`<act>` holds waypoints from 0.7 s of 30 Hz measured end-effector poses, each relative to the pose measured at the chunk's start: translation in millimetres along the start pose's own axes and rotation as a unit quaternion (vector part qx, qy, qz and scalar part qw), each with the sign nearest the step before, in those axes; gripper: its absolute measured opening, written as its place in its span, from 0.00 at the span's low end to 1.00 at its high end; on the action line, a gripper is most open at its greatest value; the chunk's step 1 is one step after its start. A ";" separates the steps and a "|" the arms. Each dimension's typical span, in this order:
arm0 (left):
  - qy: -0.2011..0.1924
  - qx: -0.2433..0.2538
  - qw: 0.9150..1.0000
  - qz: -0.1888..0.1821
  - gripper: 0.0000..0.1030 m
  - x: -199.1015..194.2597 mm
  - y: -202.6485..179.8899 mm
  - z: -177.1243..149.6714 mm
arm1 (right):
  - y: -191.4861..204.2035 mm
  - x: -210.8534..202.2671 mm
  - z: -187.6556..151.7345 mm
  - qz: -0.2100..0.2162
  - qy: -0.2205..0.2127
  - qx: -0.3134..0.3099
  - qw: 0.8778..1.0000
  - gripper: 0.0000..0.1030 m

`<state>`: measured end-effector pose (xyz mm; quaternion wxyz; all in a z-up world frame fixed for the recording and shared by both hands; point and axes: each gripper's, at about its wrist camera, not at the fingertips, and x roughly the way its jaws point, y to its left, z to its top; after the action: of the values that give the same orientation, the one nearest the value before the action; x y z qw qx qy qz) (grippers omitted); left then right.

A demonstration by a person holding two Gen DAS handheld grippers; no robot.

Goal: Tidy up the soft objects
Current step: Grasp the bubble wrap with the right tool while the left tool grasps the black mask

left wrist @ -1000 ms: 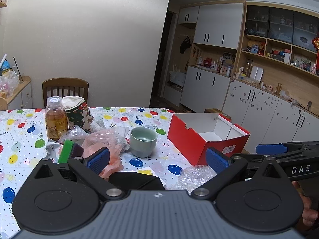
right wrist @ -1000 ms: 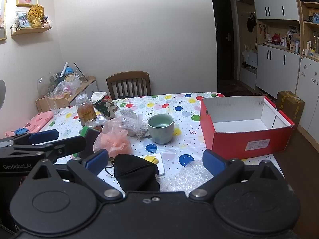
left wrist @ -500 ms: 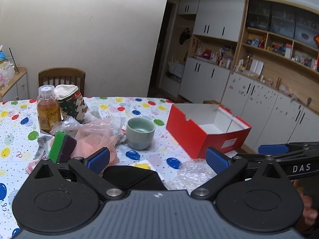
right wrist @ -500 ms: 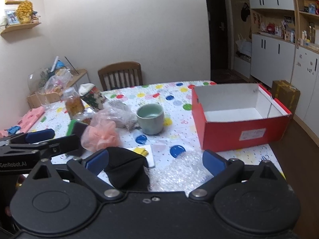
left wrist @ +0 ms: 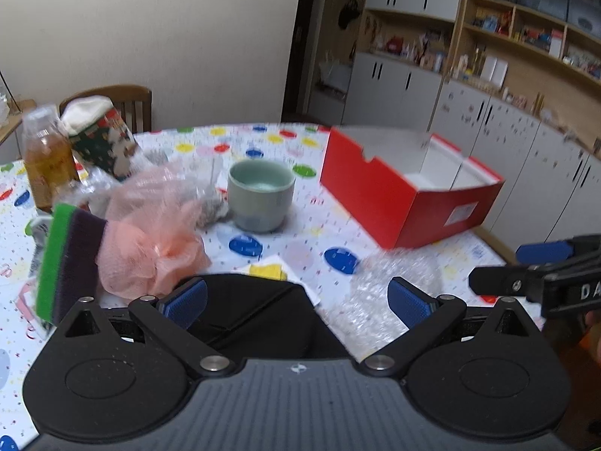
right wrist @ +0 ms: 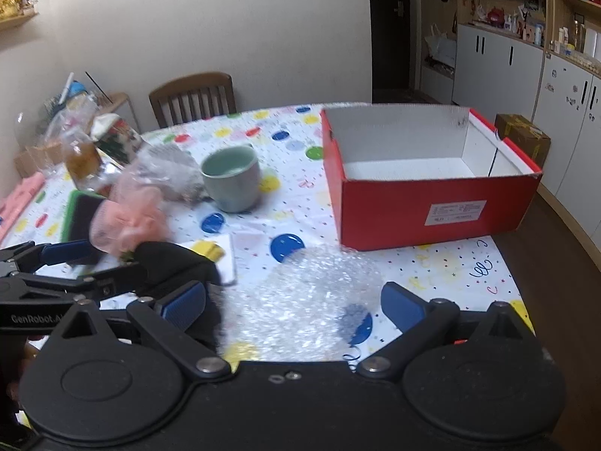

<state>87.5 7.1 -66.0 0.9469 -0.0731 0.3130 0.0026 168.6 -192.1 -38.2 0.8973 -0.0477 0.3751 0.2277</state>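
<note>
A black cloth mask [left wrist: 259, 315] lies at the table's near edge, right under my open left gripper [left wrist: 296, 300]. Clear bubble wrap [right wrist: 311, 297] sits beside it, between the fingers of my open right gripper [right wrist: 293, 306]. A pink mesh puff [left wrist: 150, 244] rests left of the mask, next to a green and purple sponge [left wrist: 64, 259]. The empty red shoe box [right wrist: 424, 180] stands open at the right of the table. Each gripper shows at the edge of the other's view: the right gripper [left wrist: 541, 267] and the left gripper [right wrist: 71, 263].
A pale green cup [left wrist: 261, 195] stands mid-table. At the left are an amber drink bottle [left wrist: 47, 161], a Christmas-print sock [left wrist: 103, 139] and crumpled clear plastic [right wrist: 169, 173]. A yellow and white card [left wrist: 270, 270] lies by the mask. A wooden chair [right wrist: 193, 97] is behind the table.
Both grippers have moved forward and down toward the table's near edge. The mask and bubble wrap now loom larger under them. Both stay open.
</note>
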 end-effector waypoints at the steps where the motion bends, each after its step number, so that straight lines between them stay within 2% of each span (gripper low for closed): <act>1: 0.007 0.000 1.000 0.004 1.00 7.4 -0.5 -1.8 | -2.9 6.0 0.3 -0.001 0.006 -0.001 1.000 0.96; 8: 0.055 0.000 0.998 0.029 0.99 51.0 -2.2 -13.7 | -20.9 48.8 0.0 0.004 0.047 -0.008 0.999 0.91; 14: 0.087 -0.019 0.994 0.056 0.89 76.6 6.0 -19.9 | -34.8 86.1 3.2 0.009 0.082 -0.006 0.997 0.88; 16: 0.099 -0.028 0.993 0.058 0.83 83.0 8.6 -22.6 | -39.0 96.9 2.8 0.011 0.095 0.000 0.995 0.88; 21: 0.114 -0.028 0.991 0.063 0.80 91.6 6.7 -27.6 | -42.7 113.8 -0.1 0.015 0.117 0.000 0.993 0.88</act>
<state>144.5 6.1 -143.2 0.9009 -0.0793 0.4222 0.0622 257.5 -187.8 -120.9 0.8436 -0.0684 0.4785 0.2341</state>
